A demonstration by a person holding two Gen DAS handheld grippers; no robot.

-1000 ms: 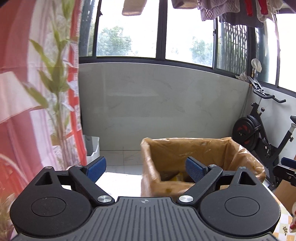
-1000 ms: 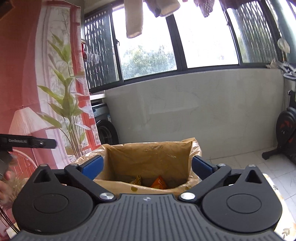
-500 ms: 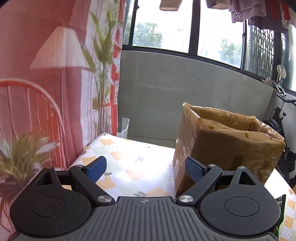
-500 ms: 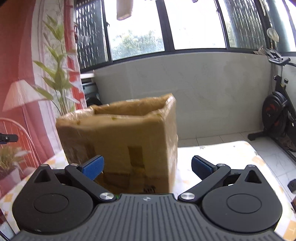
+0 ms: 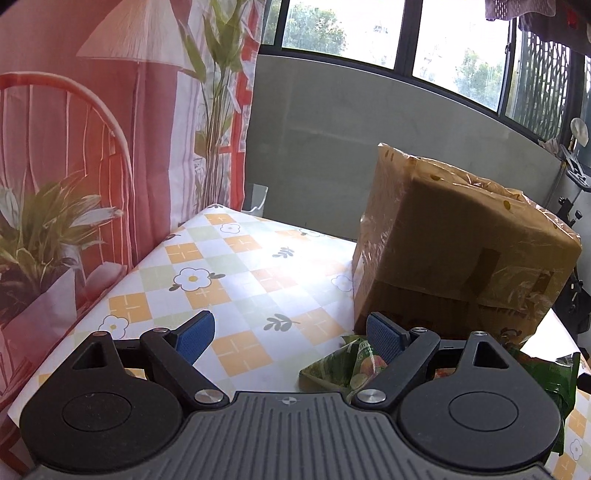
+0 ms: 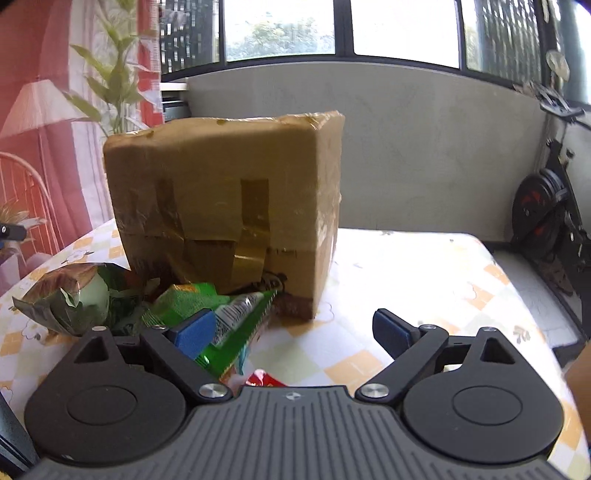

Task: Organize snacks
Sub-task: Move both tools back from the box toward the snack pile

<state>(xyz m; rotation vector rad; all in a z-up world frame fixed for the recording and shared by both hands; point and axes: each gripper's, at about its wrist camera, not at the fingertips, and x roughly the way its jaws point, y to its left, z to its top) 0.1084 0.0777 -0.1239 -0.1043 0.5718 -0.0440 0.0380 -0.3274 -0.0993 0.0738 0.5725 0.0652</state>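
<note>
Both views have dropped from looking into the open top of the cardboard box (image 6: 225, 206) to looking across the counter (image 5: 229, 266) at its taped side walls, so the snack packets at its foot now come into sight. Green snack packets (image 6: 225, 325) lie on the counter touching the box's near base, at about 7 o'clock from it in the right wrist view; a crumpled foil-edged packet (image 6: 74, 299) sits just beside them at 9 o'clock, and a red packet (image 6: 264, 379) shows at the camera's edge. Loose packets against a lined open box suggest the box is the collecting bin. Right gripper (image 6: 291, 332): wide, jaws closing, its left pad over the green packet, nothing pinched. Left gripper (image 5: 290, 338): wide, jaws closing, bare checked cloth between them, another green packet (image 5: 340, 369) under its right pad at 4 o'clock. Only a barcode panel shows on the green packet; printed wording is too blurred to read. Beyond the counter: a printed curtain (image 5: 92, 129) at 10 o'clock, windows (image 6: 288, 26) at 12, an exercise bike (image 6: 546, 206) at 3.
</note>
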